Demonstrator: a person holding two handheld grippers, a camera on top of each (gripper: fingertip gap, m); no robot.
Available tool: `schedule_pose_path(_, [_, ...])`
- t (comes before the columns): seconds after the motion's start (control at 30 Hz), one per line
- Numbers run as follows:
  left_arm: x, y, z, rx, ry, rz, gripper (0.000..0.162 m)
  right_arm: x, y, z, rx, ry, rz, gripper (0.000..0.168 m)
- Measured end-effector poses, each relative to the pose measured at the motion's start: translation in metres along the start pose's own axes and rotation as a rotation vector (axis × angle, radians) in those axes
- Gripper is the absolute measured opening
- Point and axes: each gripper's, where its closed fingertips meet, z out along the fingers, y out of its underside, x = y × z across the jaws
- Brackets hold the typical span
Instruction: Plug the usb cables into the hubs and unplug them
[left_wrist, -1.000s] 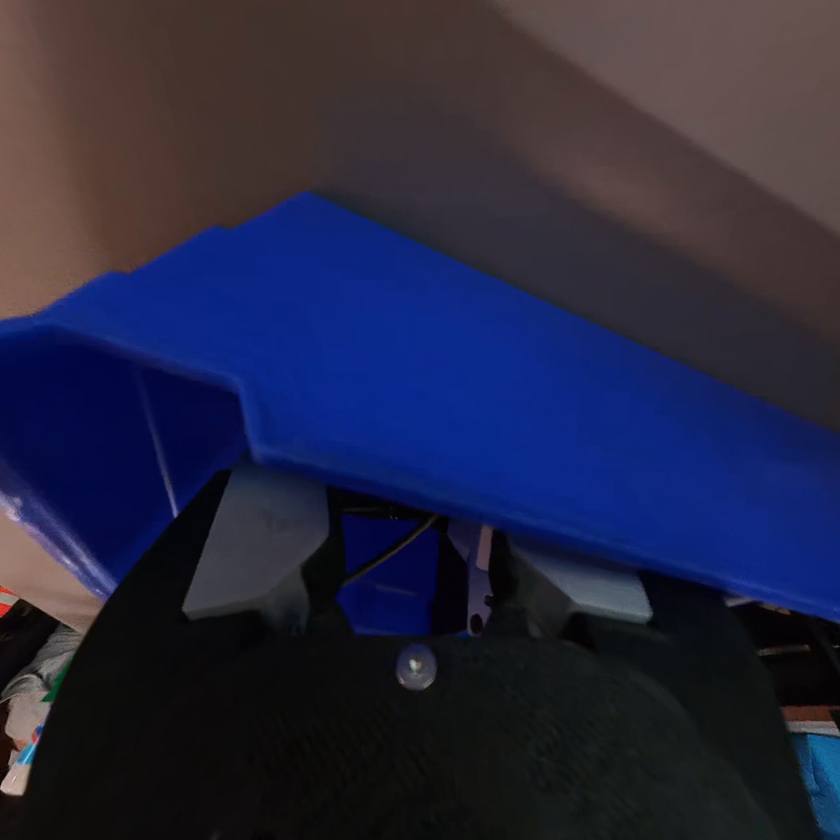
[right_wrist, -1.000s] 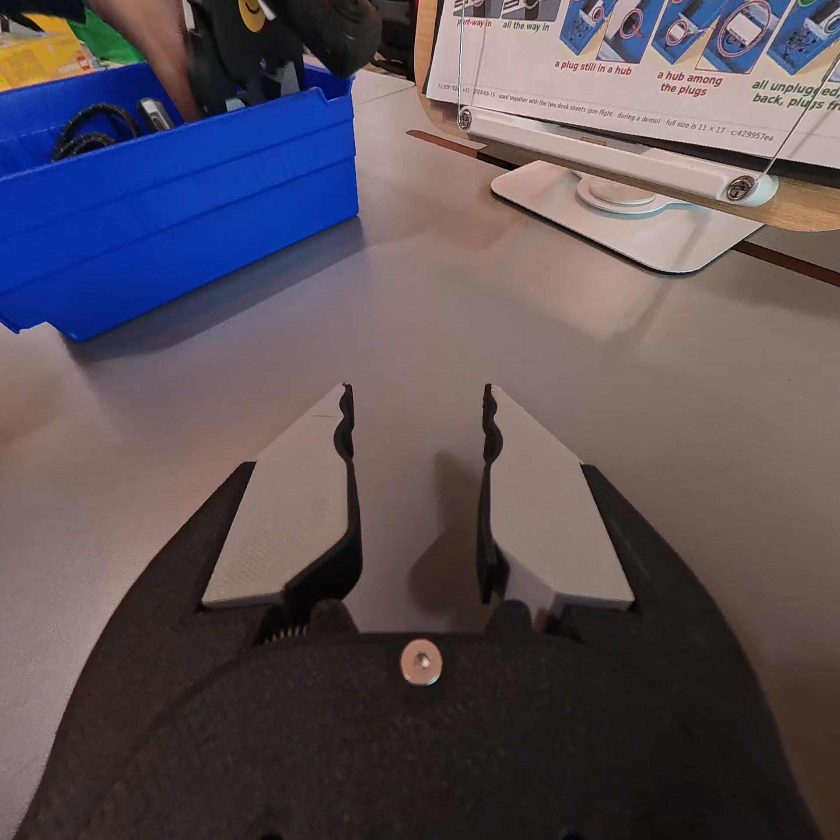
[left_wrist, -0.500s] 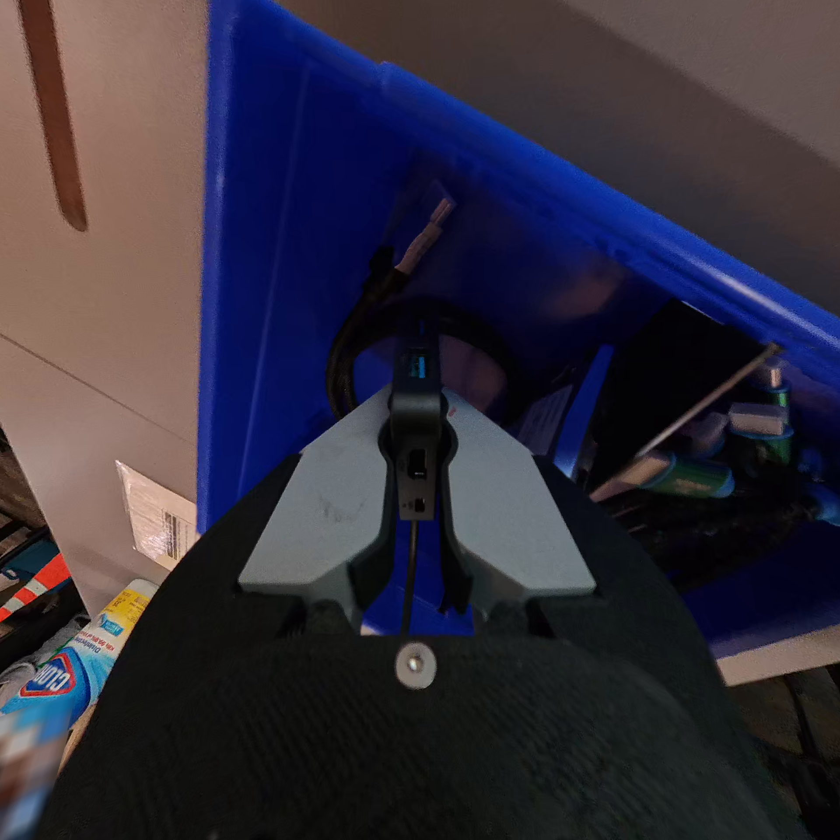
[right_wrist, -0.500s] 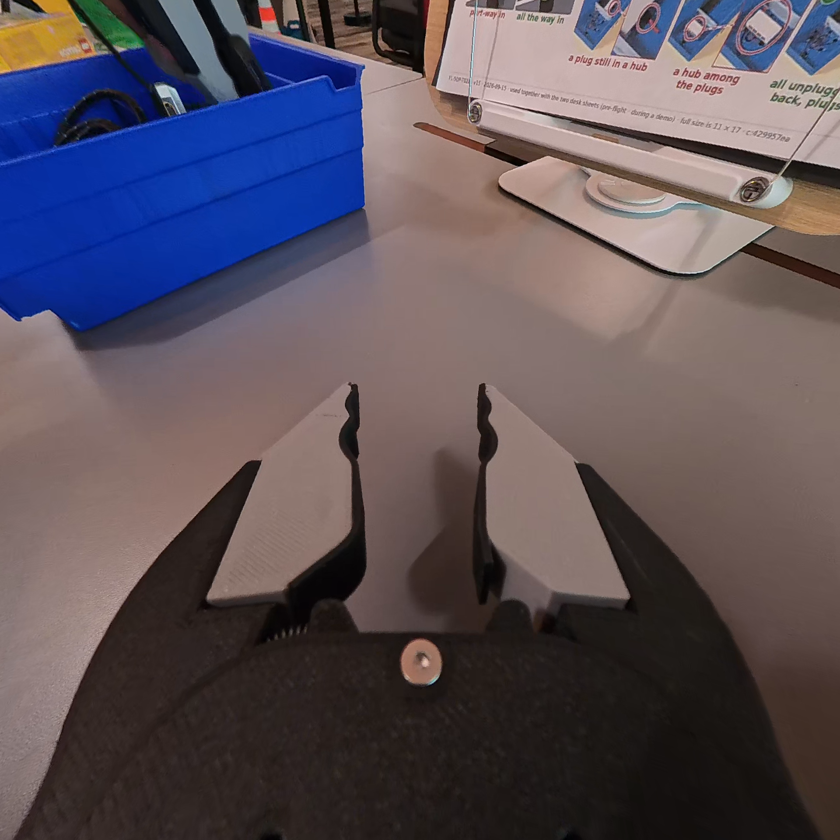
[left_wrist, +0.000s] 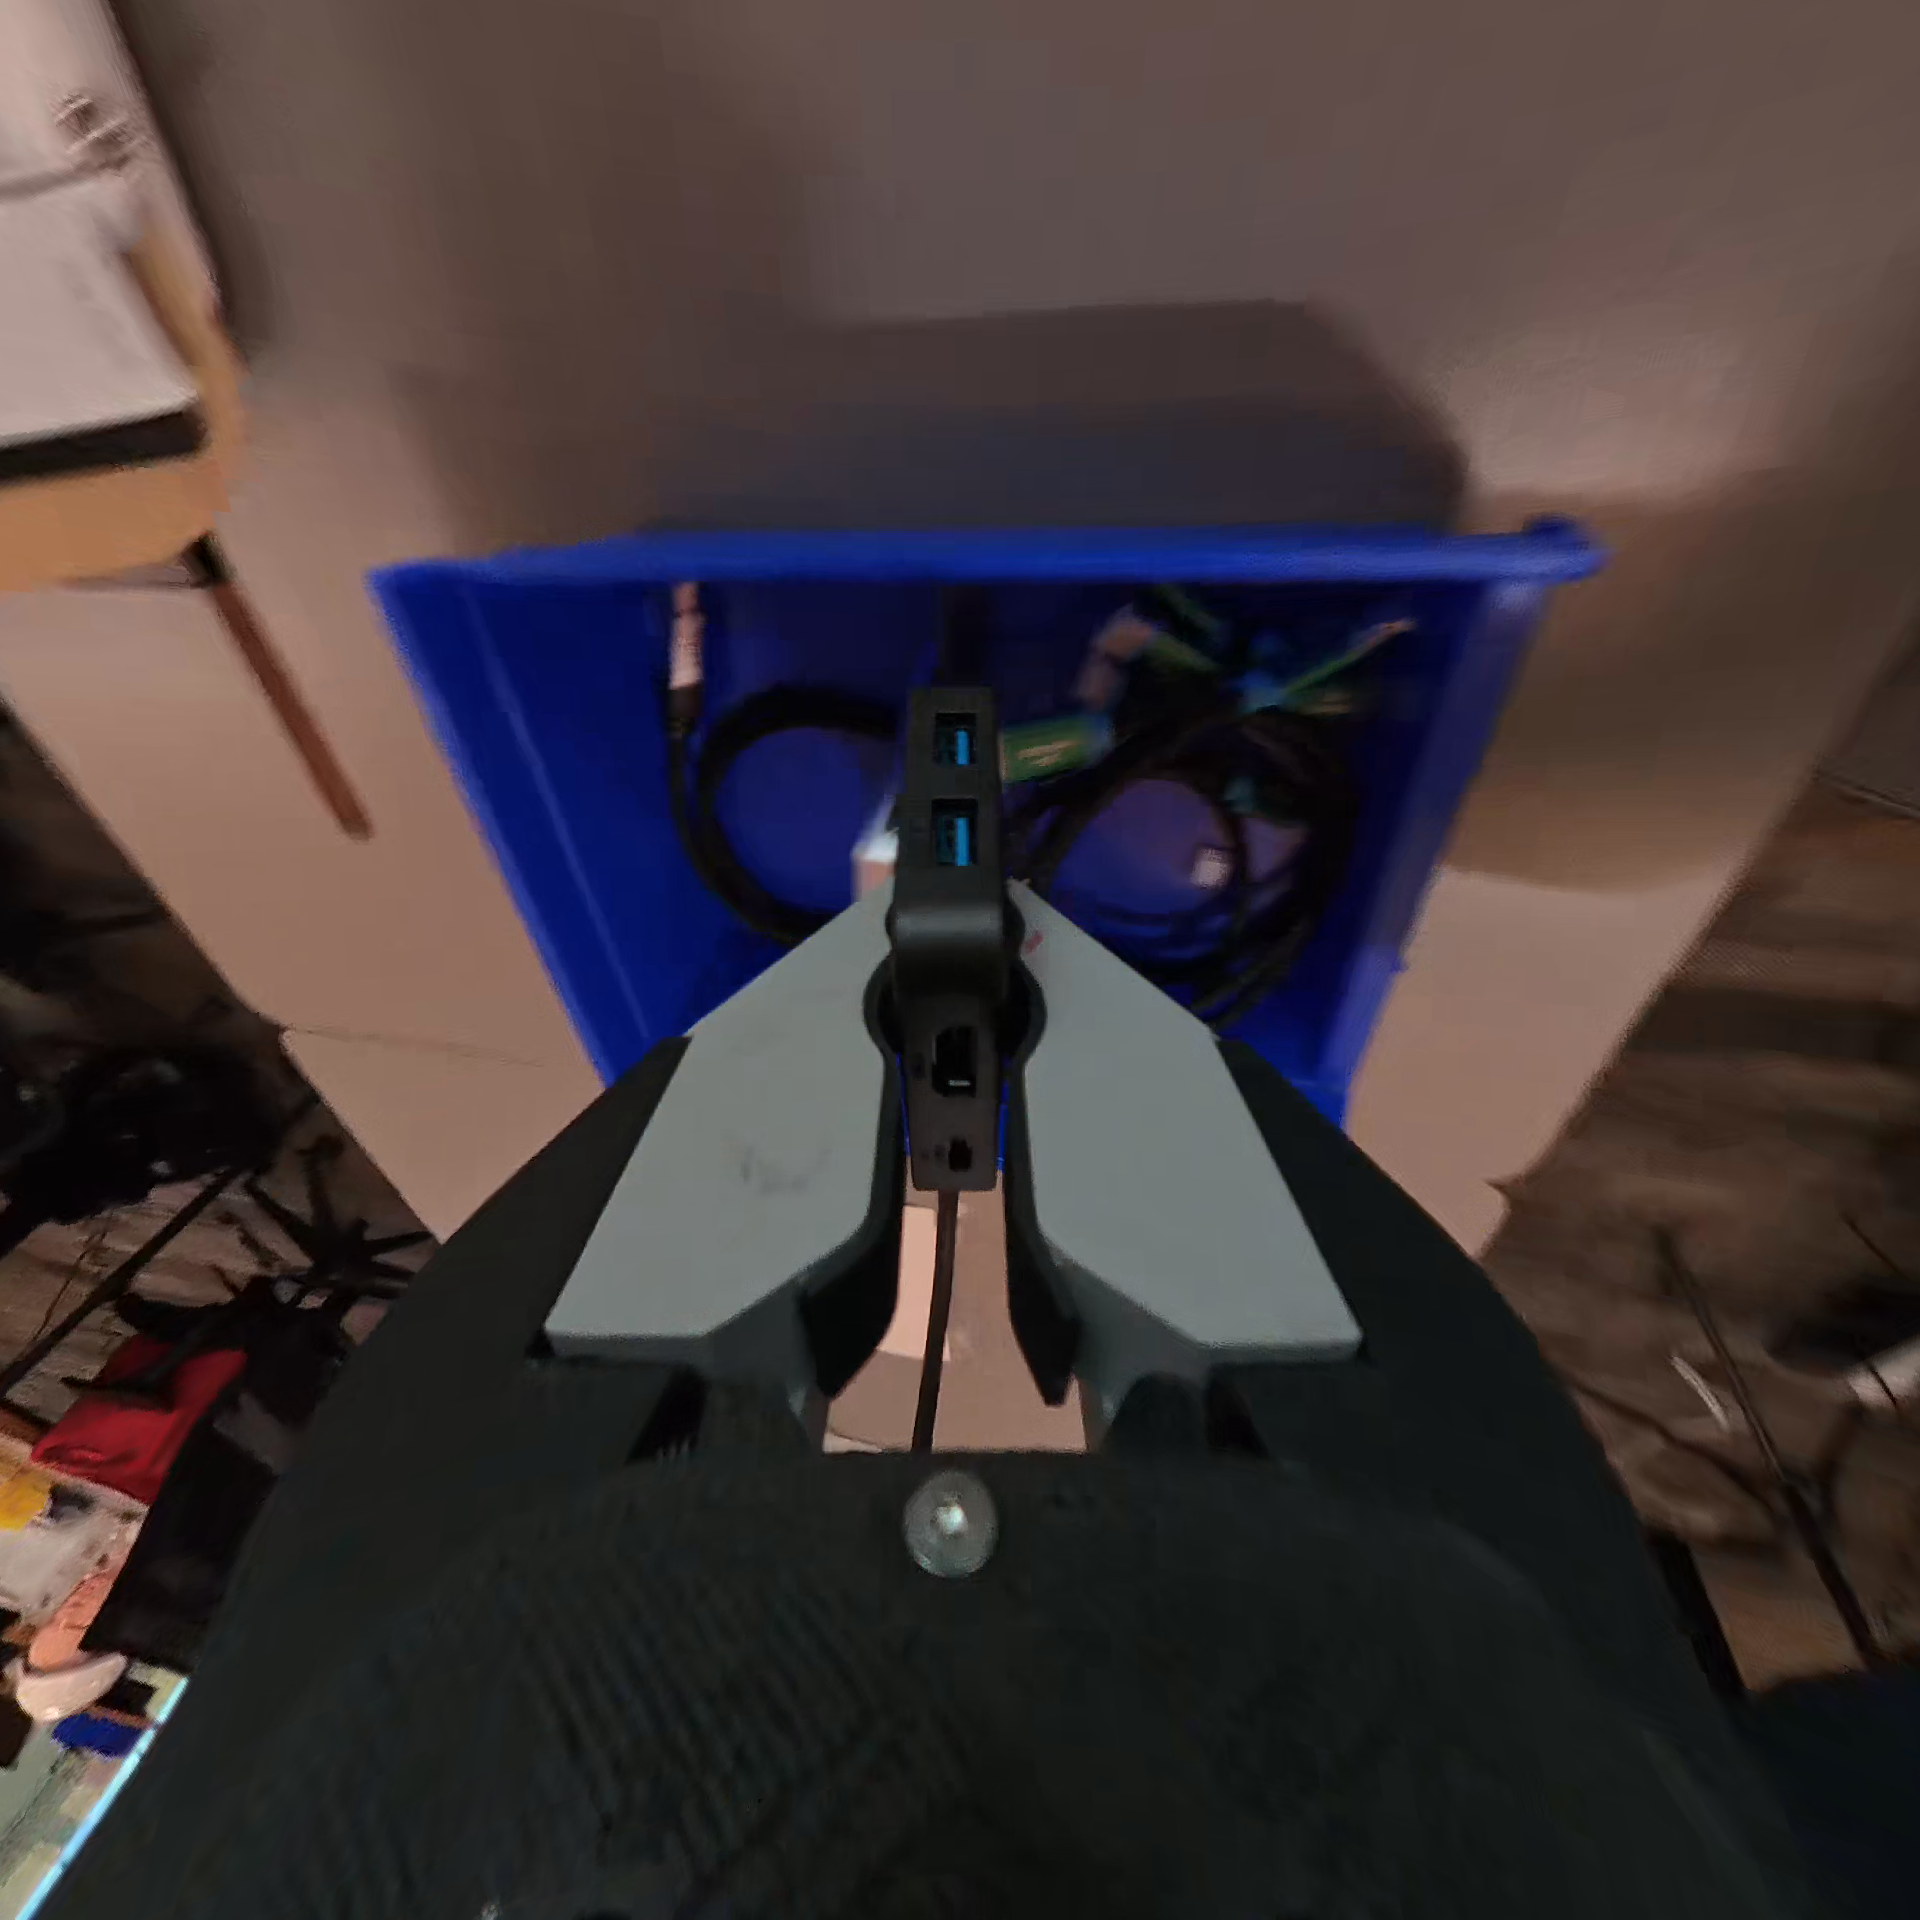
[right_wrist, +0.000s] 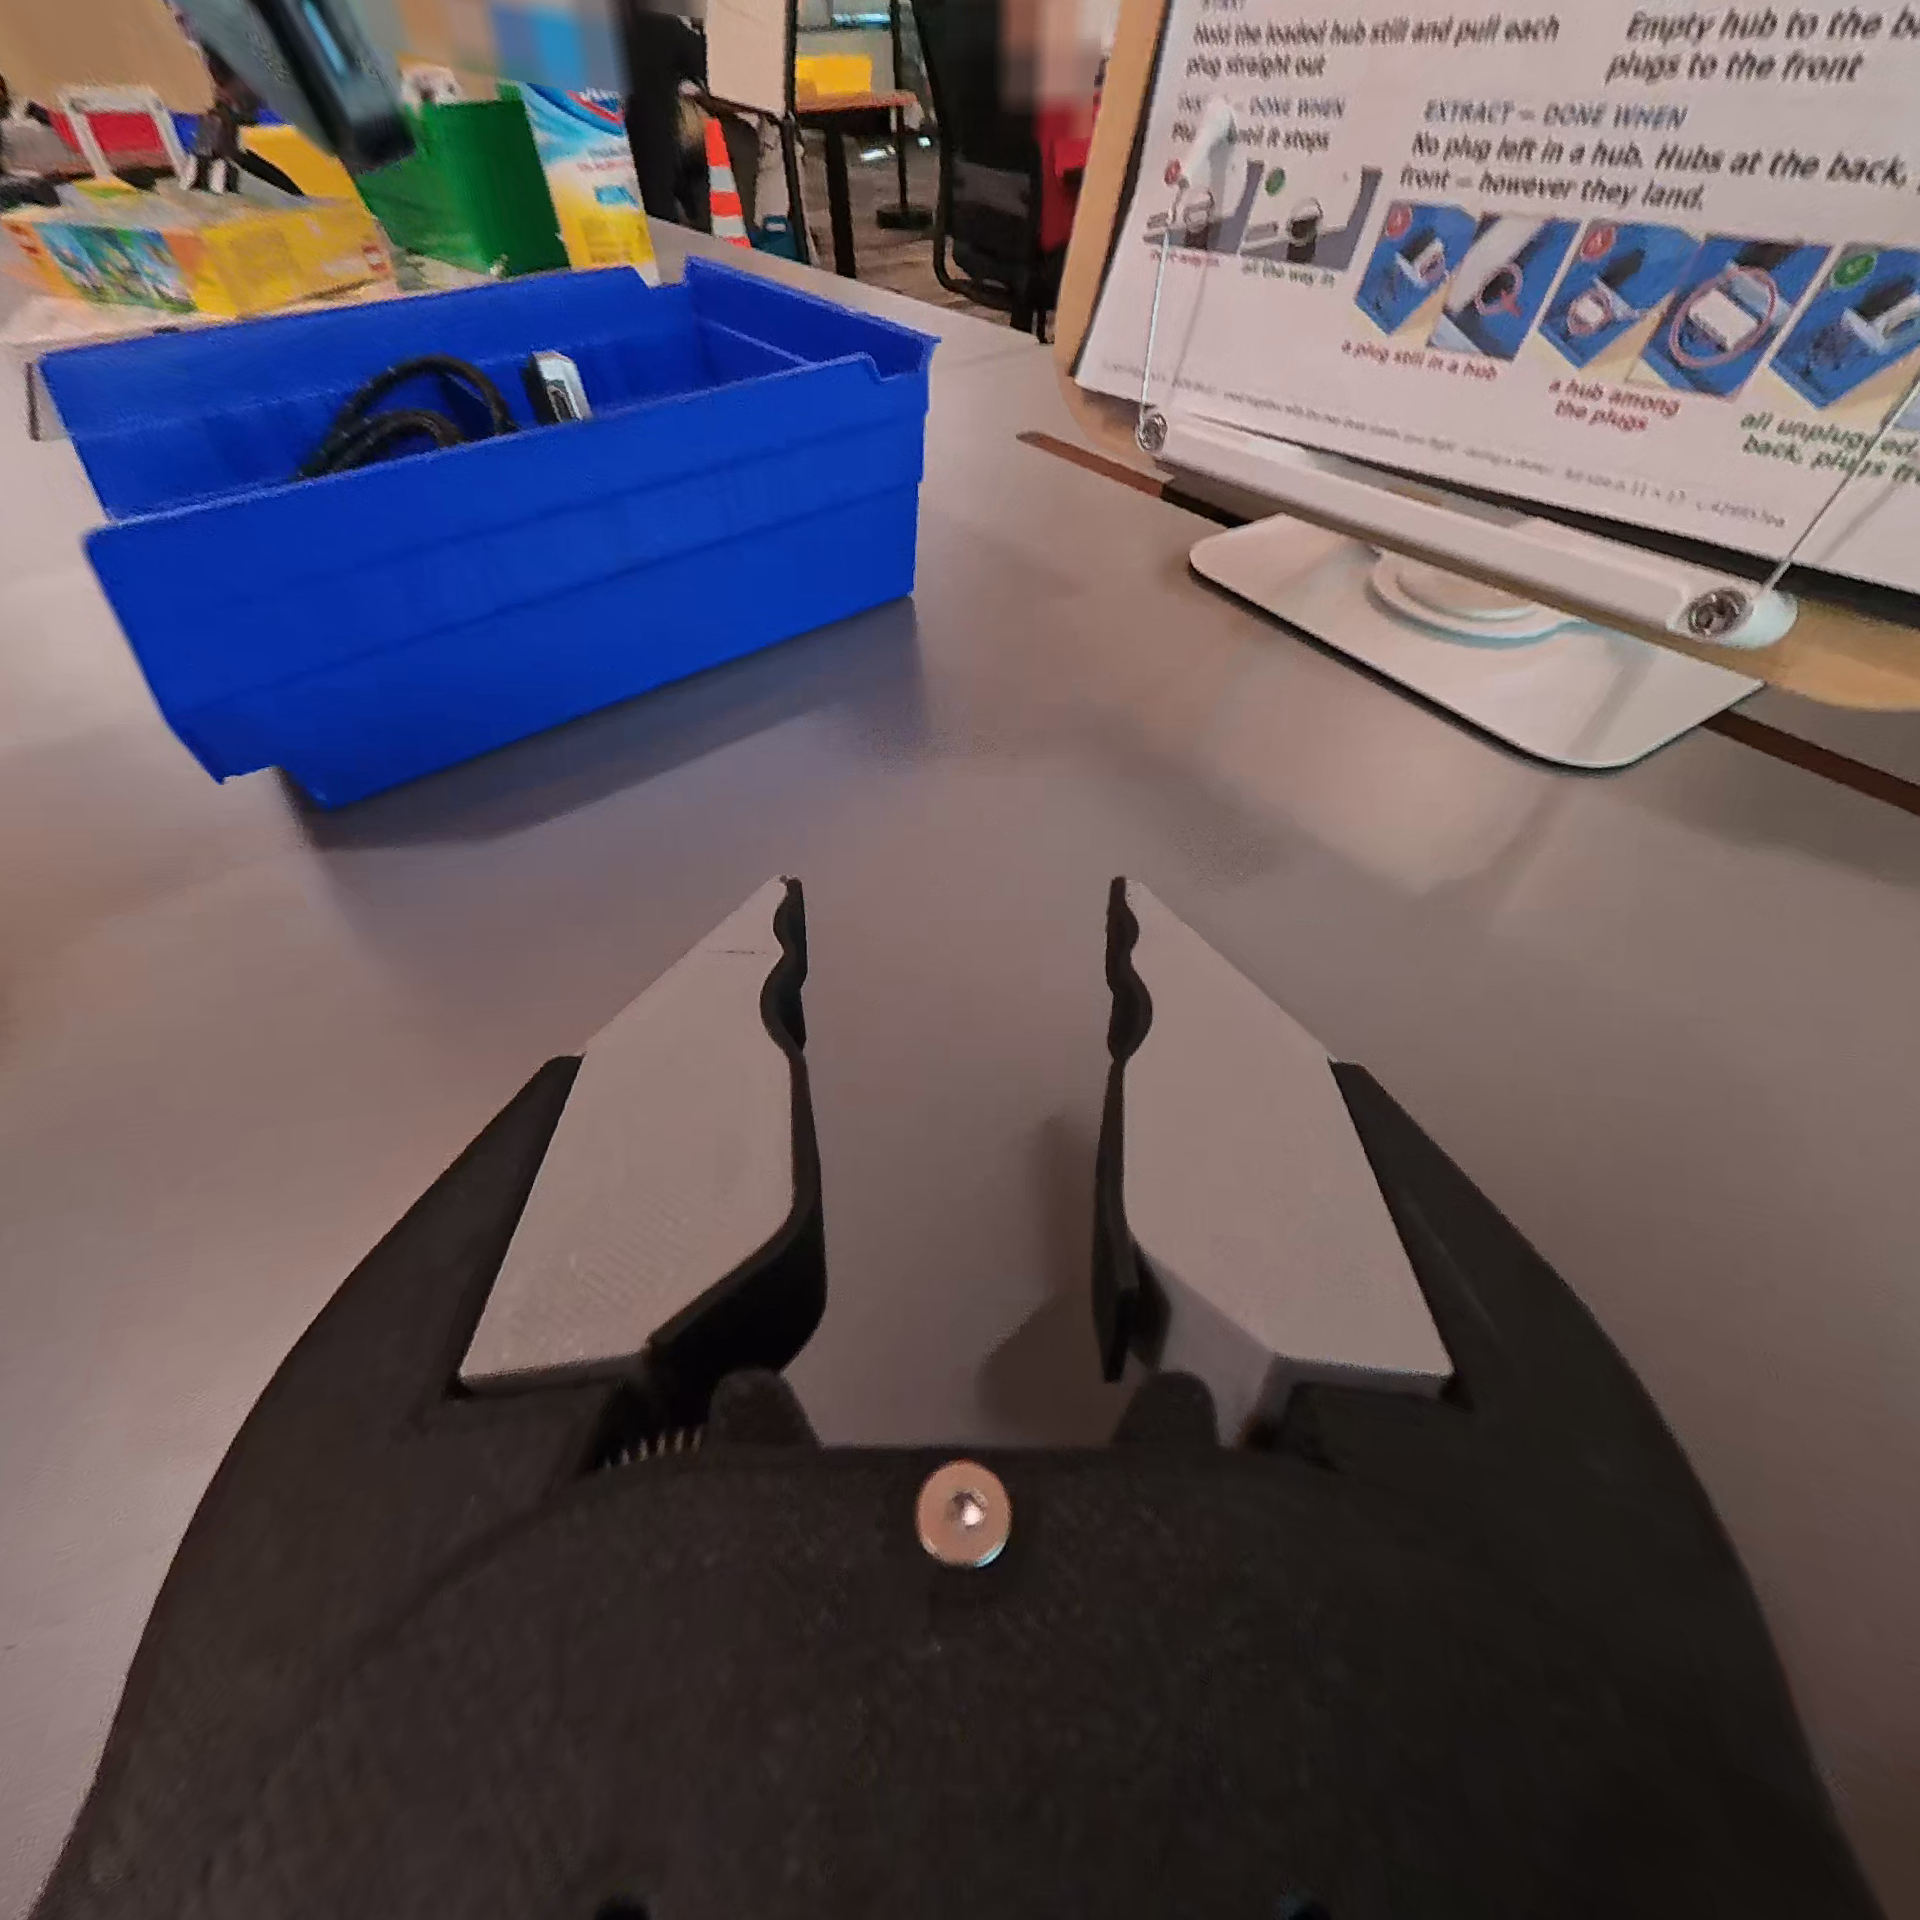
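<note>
The grey table (right_wrist: 1039, 831) is broad, smooth and faintly glossy, and it carries everything here. Toward its far left corner sits a blue plastic bin (right_wrist: 520, 613), a long rectangle with stepped walls and a low partition inside; it seems parked there to keep loose cables together. At the far right edge a white stand (right_wrist: 1455, 665) with a round swivel base tilts a printed instruction sheet (right_wrist: 1507, 260) toward whoever works here, two thin wires pinning the page down.

The right gripper (right_wrist: 956, 914) hovers low over bare table, well apart from the bin, its grey wedge fingers spread wide with nothing between them. Their inner edges are scalloped, likely to seat thin round things.

The left gripper (left_wrist: 948, 935) is raised above the bin and looks down into it. Its fingers are clamped on a slim black hub (left_wrist: 948, 904), a matte bar with two blue ports showing, gripped by its narrow sides so the ports face the camera. A thin black lead (left_wrist: 932, 1340) trails back from it between the fingers.

In the bin lie coiled black cables (left_wrist: 748, 831) and some green-tipped plugs (left_wrist: 1049, 748), blurred.
</note>
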Motion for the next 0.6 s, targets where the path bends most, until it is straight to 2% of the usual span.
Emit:
schedule_pose_path(0.13, [0.045, -0.067, 0.007, -0.081, 0.139, 0.216, 0.012, -0.005, -0.013, -0.008, 0.055, -0.014, -0.028, 0.057])
schedule_pose_path(0.27, [0.073, -0.14, 0.041, -0.09, 0.211, 0.44, 0.011, 0.005, -0.028, -0.021, 0.13, 0.034, -0.041, 0.052])
schedule_pose_path(0.43, [0.1, -0.195, 0.085, -0.106, 0.343, 0.568, 0.012, 0.042, -0.031, -0.039, 0.14, 0.166, 0.016, 0.047])
schedule_pose_path(0.53, [0.095, -0.225, 0.088, 0.006, 0.282, 0.6, 0.025, 0.062, -0.027, -0.046, 0.124, 0.215, 0.093, 0.05])
schedule_pose_path(0.6, [0.085, -0.241, 0.077, 0.099, 0.218, 0.593, 0.024, 0.066, -0.027, -0.048, 0.137, 0.212, 0.135, 0.05])
